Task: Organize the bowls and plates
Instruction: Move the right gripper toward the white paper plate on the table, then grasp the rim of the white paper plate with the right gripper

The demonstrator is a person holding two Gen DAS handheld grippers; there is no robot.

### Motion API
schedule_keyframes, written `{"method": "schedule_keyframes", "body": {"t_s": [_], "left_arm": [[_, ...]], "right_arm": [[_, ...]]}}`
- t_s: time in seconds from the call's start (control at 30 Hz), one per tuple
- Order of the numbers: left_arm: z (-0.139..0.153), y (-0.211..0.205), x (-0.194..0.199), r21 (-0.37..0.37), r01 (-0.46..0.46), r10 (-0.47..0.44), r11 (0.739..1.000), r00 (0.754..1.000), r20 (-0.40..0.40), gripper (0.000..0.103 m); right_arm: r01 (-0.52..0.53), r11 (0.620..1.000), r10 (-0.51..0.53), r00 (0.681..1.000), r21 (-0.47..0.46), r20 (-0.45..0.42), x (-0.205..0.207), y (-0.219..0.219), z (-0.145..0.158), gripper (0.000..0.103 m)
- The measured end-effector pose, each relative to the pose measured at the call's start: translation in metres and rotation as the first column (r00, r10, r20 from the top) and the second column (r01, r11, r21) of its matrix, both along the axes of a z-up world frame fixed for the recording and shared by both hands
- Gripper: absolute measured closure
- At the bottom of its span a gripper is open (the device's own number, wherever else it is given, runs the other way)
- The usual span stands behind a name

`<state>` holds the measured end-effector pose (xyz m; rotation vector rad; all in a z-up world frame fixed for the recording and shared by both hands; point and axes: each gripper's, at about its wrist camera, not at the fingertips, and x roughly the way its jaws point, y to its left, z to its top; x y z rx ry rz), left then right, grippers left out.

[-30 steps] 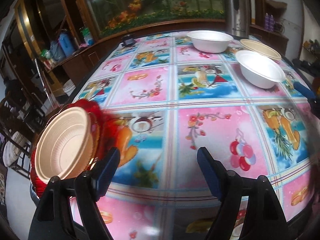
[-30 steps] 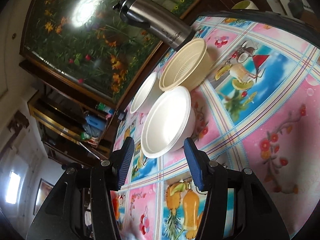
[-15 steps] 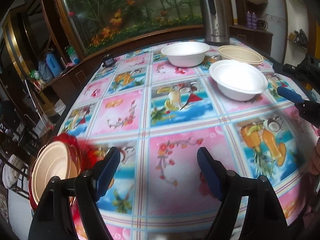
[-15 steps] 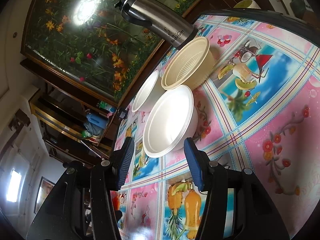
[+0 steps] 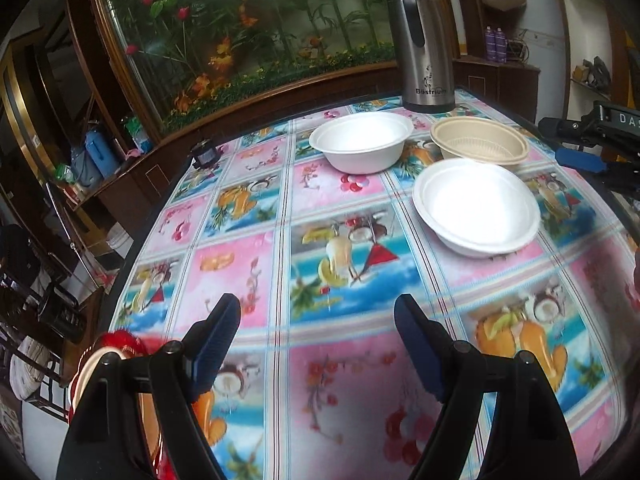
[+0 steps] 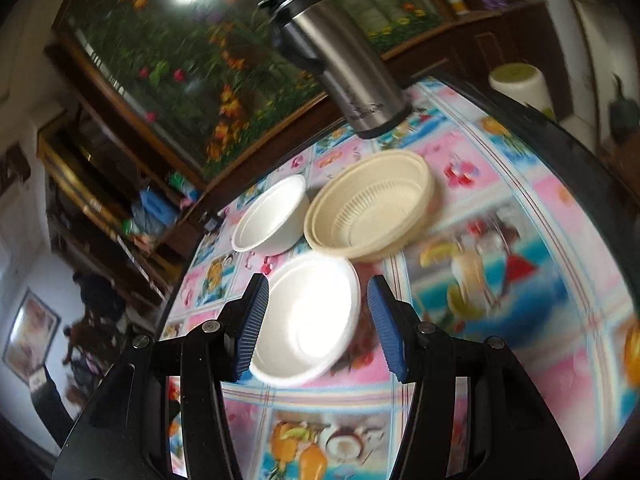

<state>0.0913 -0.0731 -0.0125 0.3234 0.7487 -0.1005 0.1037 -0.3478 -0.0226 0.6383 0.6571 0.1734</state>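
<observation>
Three bowls stand on the patterned tablecloth: a near white bowl (image 5: 476,208) (image 6: 308,320), a far white bowl (image 5: 362,142) (image 6: 272,214) and a beige bowl (image 5: 480,142) (image 6: 370,204). My left gripper (image 5: 316,340) is open and empty over the table, well short of the bowls. A beige plate on a red holder (image 5: 120,344) sits at the lower left, mostly hidden behind my left finger. My right gripper (image 6: 316,322) is open, its blue pads either side of the near white bowl, not gripping it. It also shows at the right edge of the left wrist view (image 5: 580,158).
A steel thermos jug (image 5: 424,40) (image 6: 340,72) stands at the table's far edge behind the bowls. A white roll (image 6: 520,84) stands off the table's far right. A wooden cabinet with flower glass lies behind. The table's dark rim (image 5: 160,208) curves along the left.
My left gripper has swung right and forward, so the plate and red holder slid to the lower-left corner. My right gripper has levelled and moved in around the near white bowl.
</observation>
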Motion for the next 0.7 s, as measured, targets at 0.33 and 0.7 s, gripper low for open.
{"method": "schedule_keyframes", "body": {"t_s": [0.33,0.7], "left_arm": [[-0.013,-0.002,0.053,-0.108,-0.099,0.086,0.989,0.989,-0.118,0.024],[0.004,-0.038,0.053,-0.115,-0.071,0.068,0.991,0.997,-0.033,0.024]], "right_arm": [[-0.096,0.994,0.098,0.994,0.049,-0.039,0.022,-0.017,-0.021,0.051],[-0.107,0.99,0.114,0.991,0.087,-0.073,0.025,-0.013,-0.024,0.051]]}}
